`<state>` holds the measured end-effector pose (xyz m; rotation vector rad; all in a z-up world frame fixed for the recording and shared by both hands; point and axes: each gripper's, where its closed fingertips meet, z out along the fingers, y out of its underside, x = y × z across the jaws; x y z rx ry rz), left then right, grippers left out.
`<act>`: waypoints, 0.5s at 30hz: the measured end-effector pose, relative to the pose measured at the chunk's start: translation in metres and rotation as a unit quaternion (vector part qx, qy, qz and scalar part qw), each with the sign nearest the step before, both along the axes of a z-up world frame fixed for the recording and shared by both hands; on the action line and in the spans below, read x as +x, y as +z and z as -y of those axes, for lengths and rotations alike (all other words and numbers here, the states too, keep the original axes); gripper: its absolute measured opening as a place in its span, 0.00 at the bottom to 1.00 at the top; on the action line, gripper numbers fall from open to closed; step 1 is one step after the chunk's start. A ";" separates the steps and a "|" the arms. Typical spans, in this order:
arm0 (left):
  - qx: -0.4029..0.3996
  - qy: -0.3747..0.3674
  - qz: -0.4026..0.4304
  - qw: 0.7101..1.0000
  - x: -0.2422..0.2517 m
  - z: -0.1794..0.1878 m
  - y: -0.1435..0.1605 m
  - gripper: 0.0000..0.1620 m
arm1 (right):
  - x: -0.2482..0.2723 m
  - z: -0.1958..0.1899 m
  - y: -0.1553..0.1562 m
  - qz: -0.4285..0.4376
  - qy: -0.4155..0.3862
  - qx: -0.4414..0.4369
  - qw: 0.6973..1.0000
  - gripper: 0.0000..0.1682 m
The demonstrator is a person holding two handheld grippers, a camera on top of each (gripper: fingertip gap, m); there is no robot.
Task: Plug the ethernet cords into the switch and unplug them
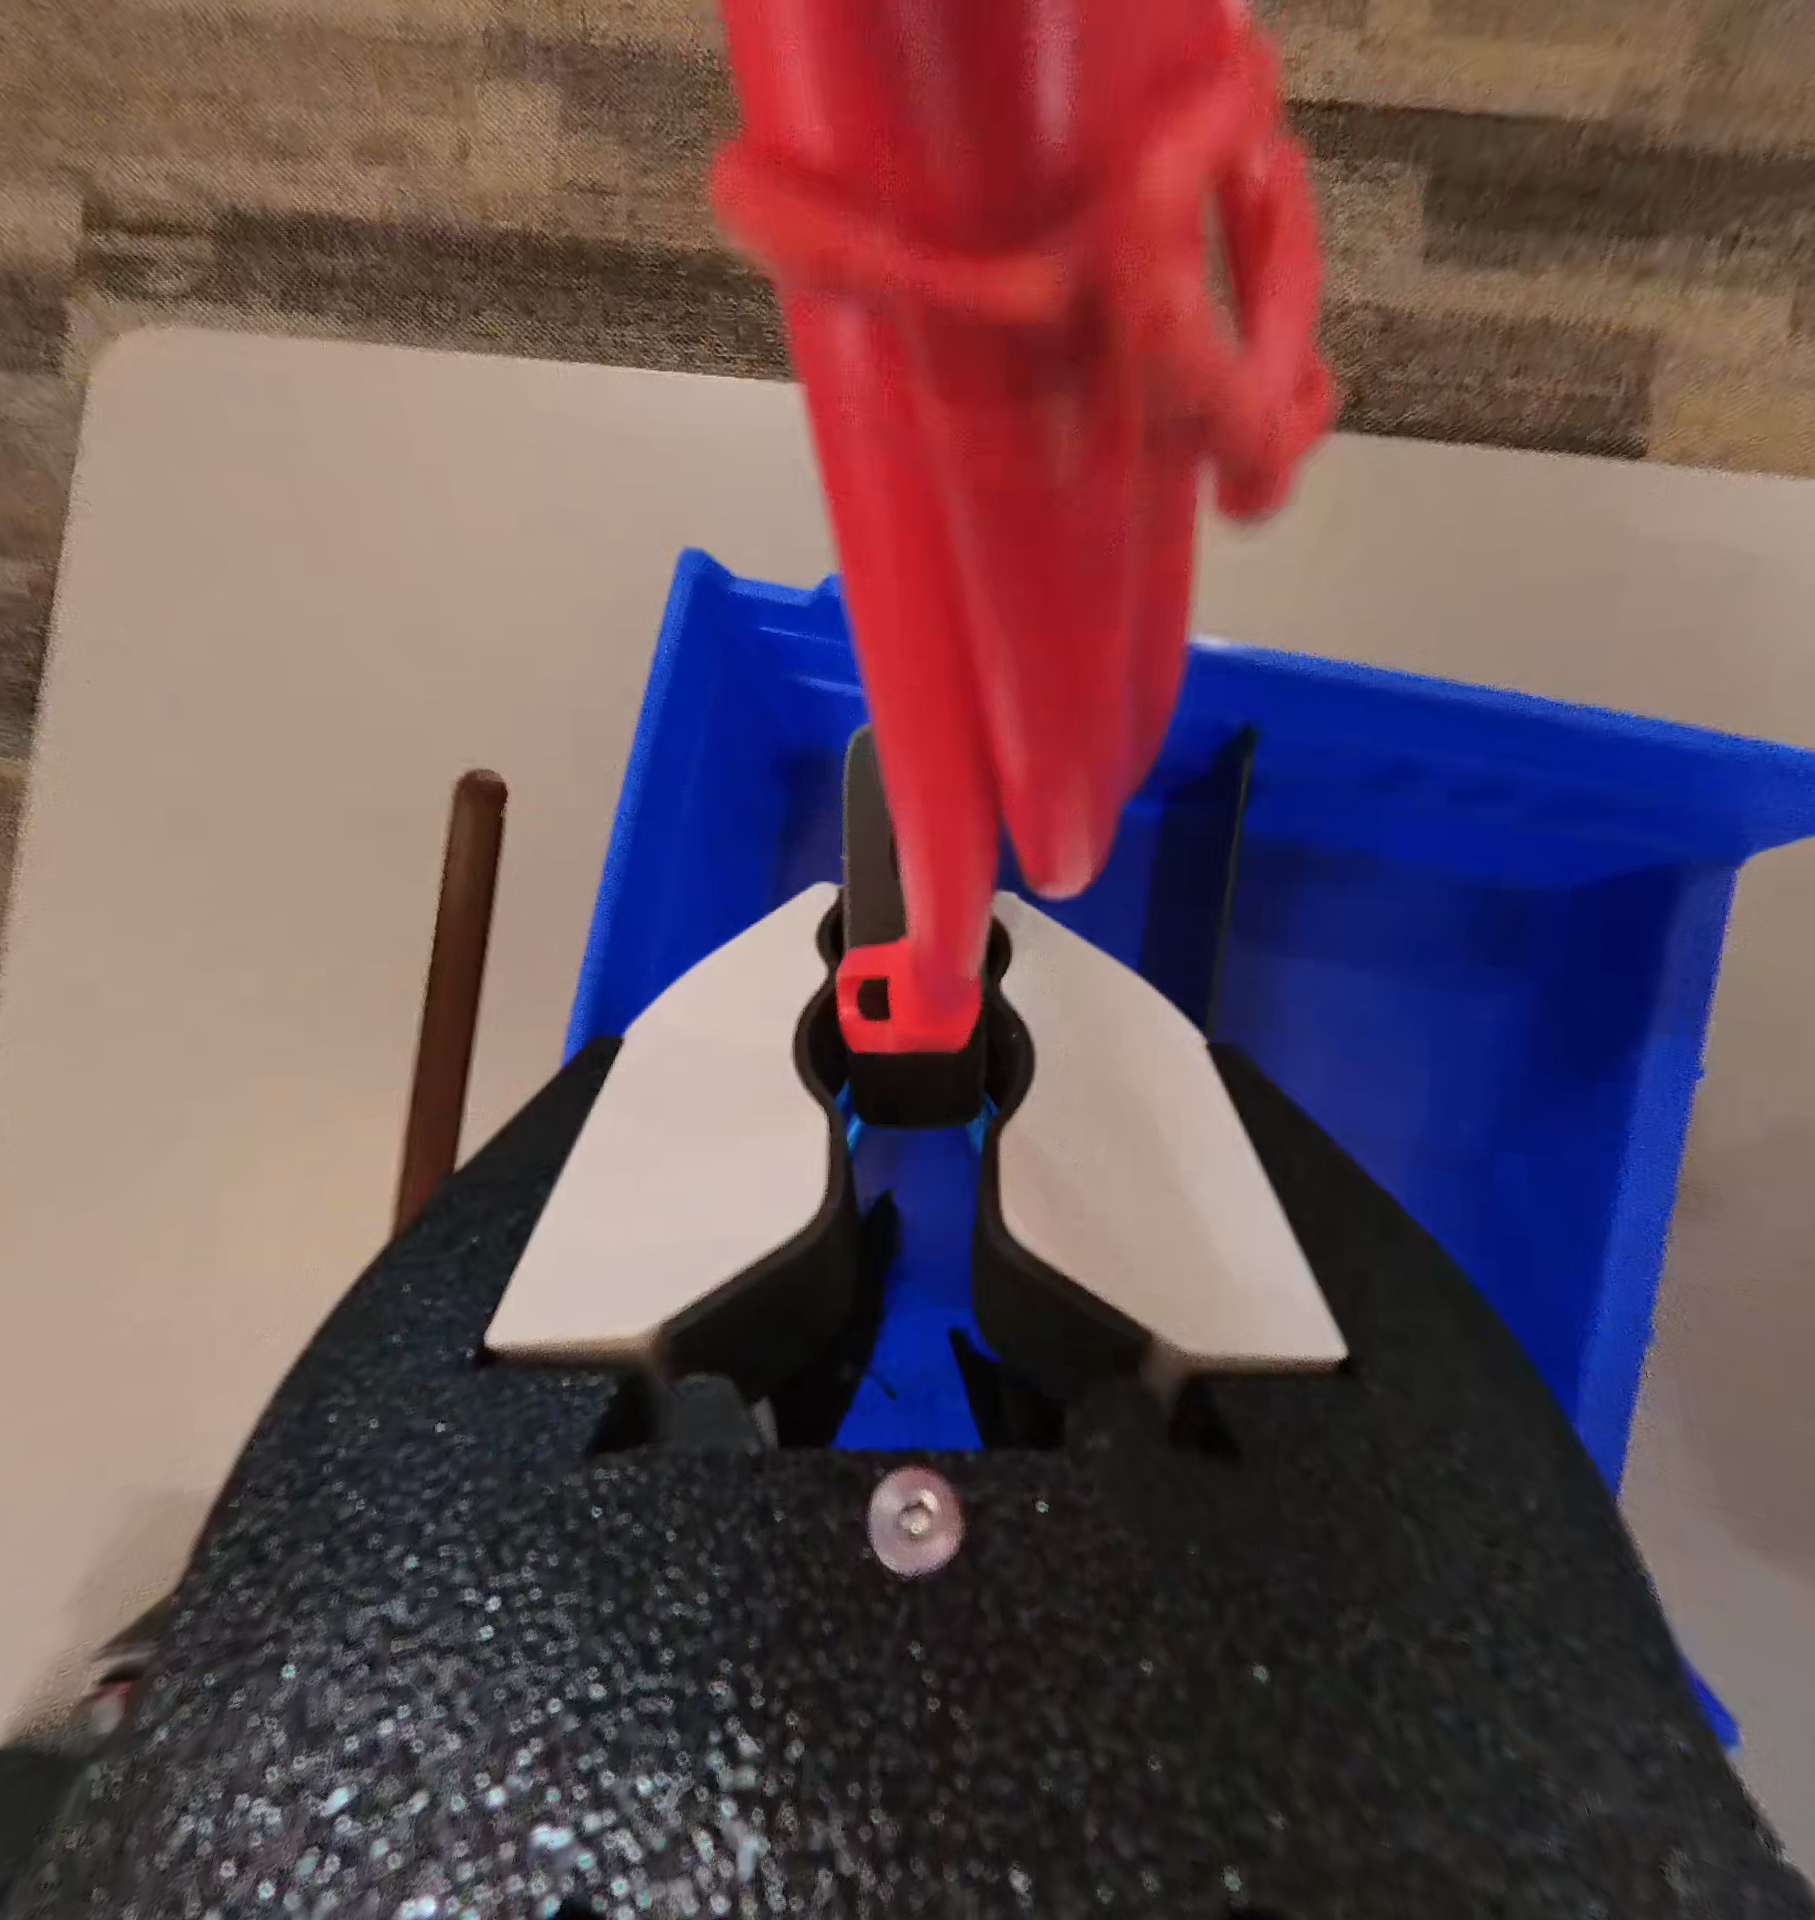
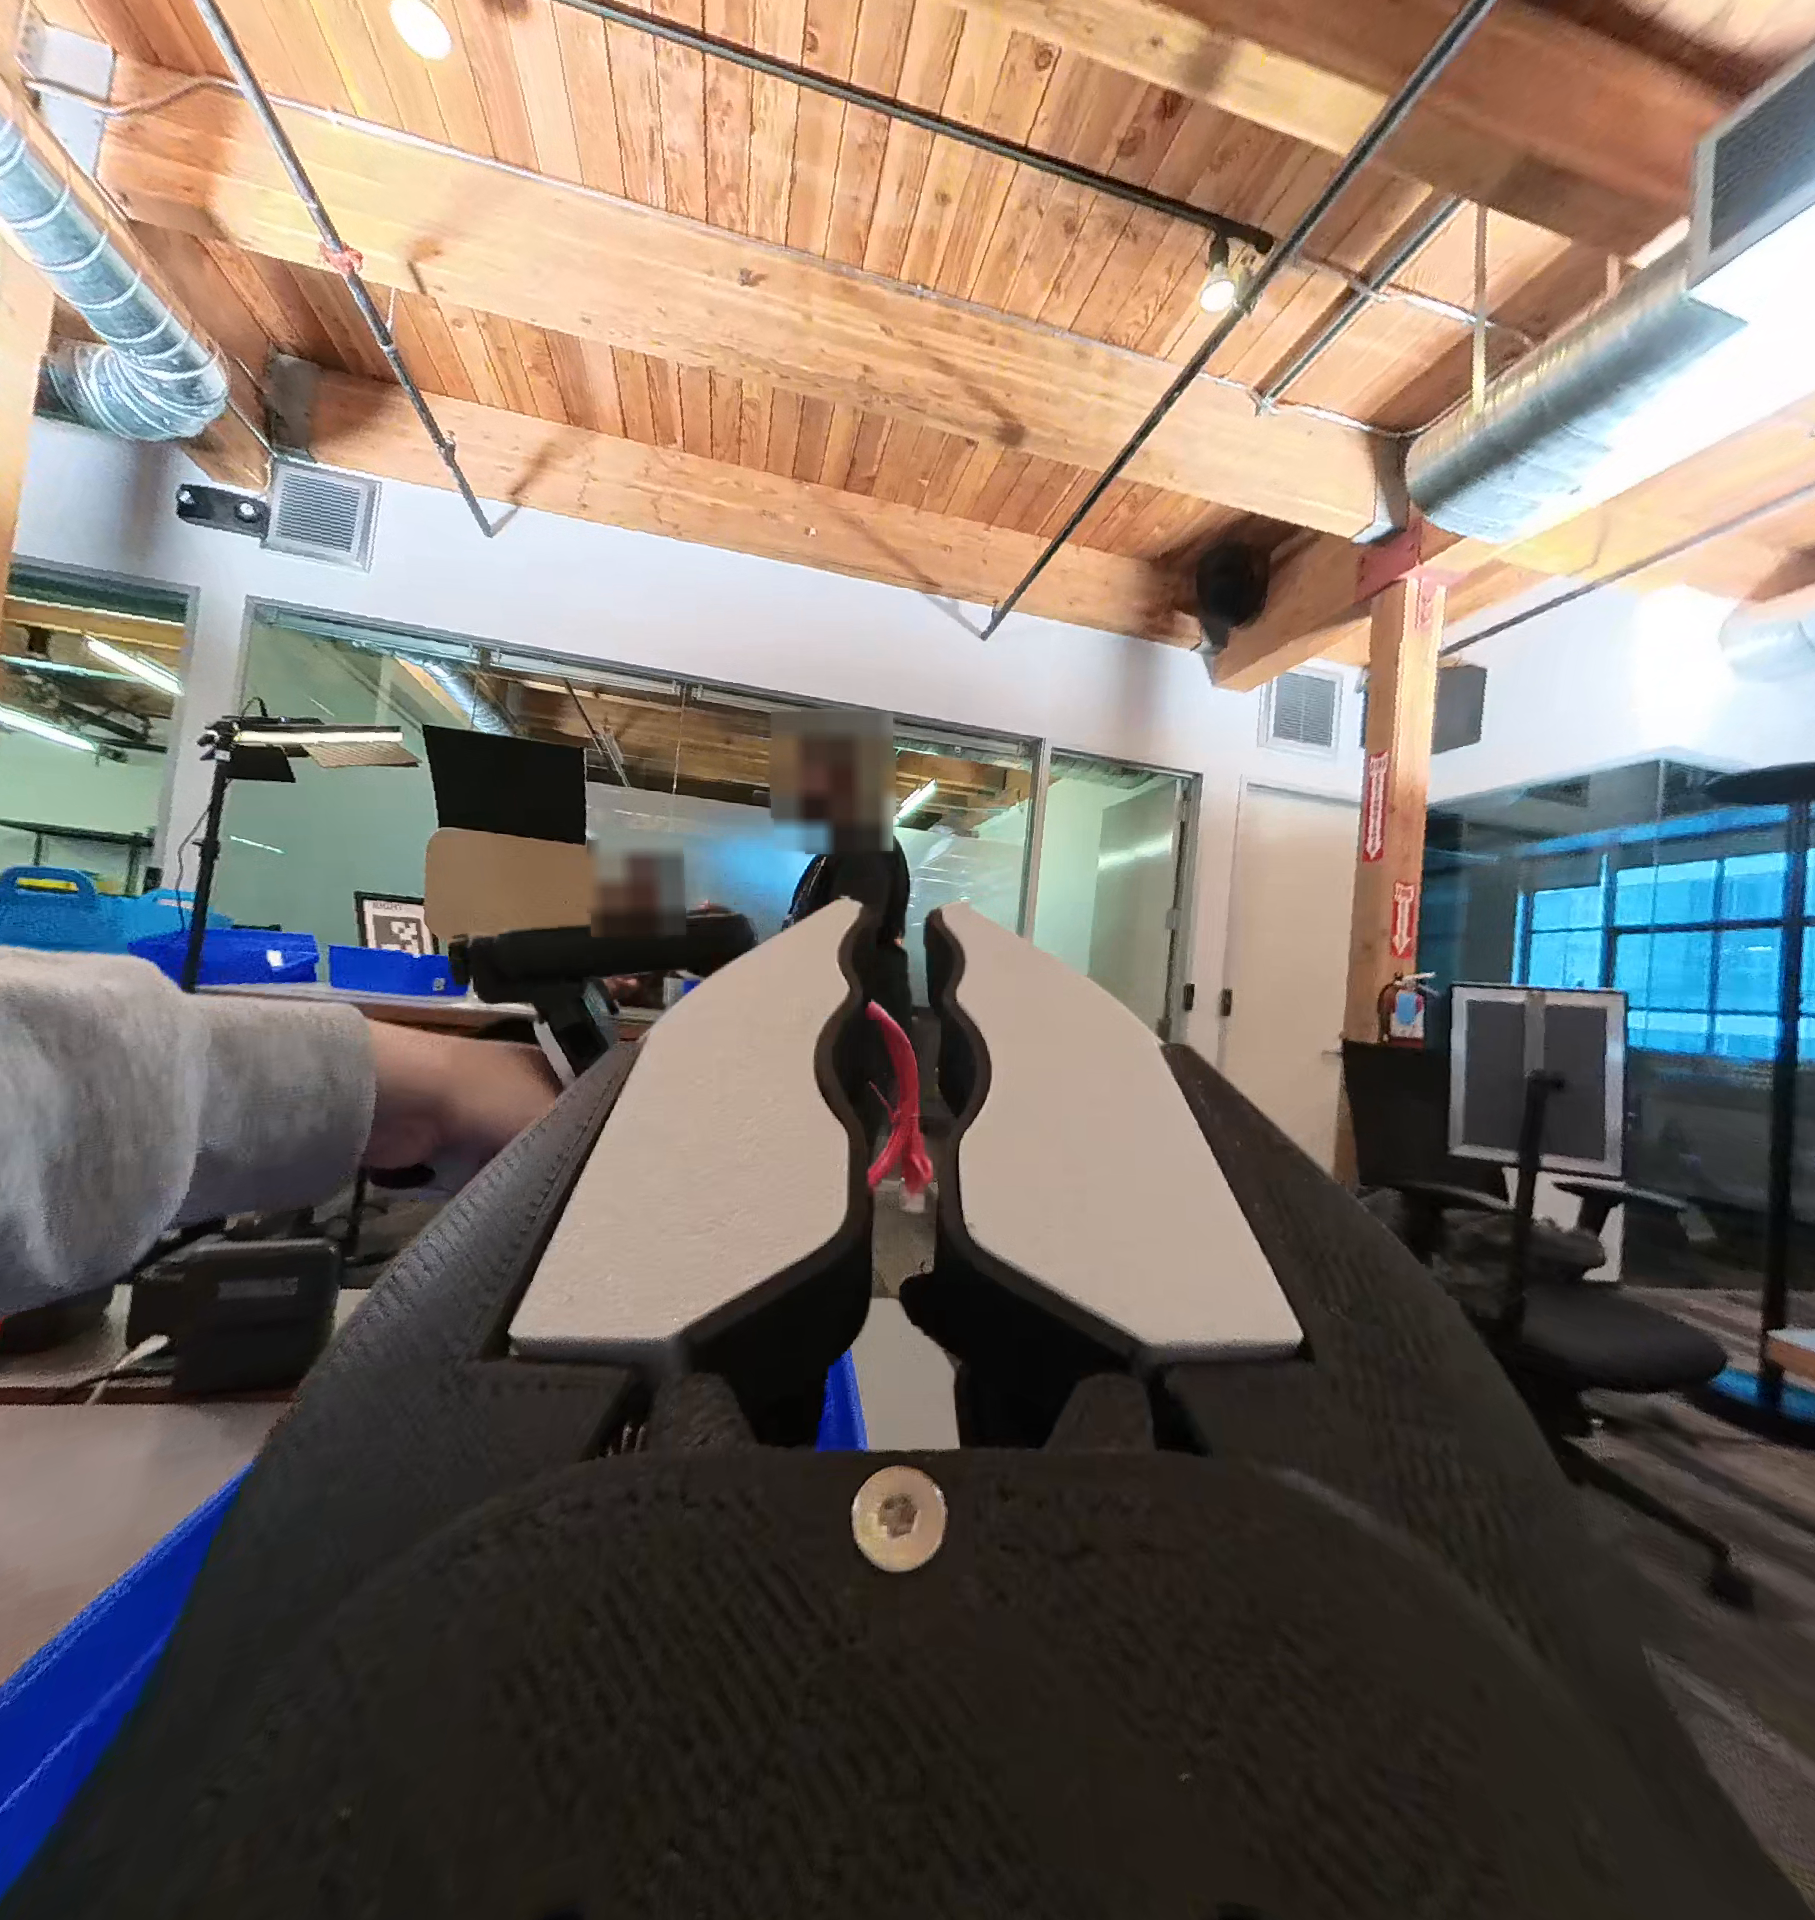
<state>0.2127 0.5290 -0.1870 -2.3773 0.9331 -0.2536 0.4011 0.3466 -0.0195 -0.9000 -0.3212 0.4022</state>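
My left gripper (image 1: 913, 935) is shut on the black and red end (image 1: 908, 1039) of a folded red umbrella (image 1: 986, 468). The umbrella reaches away from the fingers over an open blue bin (image 1: 1454, 831) and is blurred. Thin red loops (image 1: 1267, 312) hang at its far side. My right gripper (image 2: 895, 920) points level into the room. Its jaws stand nearly together on a thin red cord (image 2: 898, 1101) with a small white end. A grey-sleeved arm (image 2: 103, 1101) reaches in at the left of the right wrist view.
The bin stands on a beige table (image 1: 259, 623), and its edge shows in the right wrist view (image 2: 9, 1714). A brown rod (image 1: 446, 987) lies left of the bin. Patterned carpet (image 1: 259, 156) lies beyond. Office chairs (image 2: 1568, 1299), a light stand (image 2: 207, 862) and a person (image 2: 861, 894) are farther off. Across from one pair of fingers to the other is roughly 30 cm.
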 end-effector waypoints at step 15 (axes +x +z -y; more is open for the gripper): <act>-0.114 0.109 0.125 0.980 -0.026 -0.018 -0.036 0.15 | -0.014 -0.008 -0.009 0.007 0.028 -0.018 0.999 0.05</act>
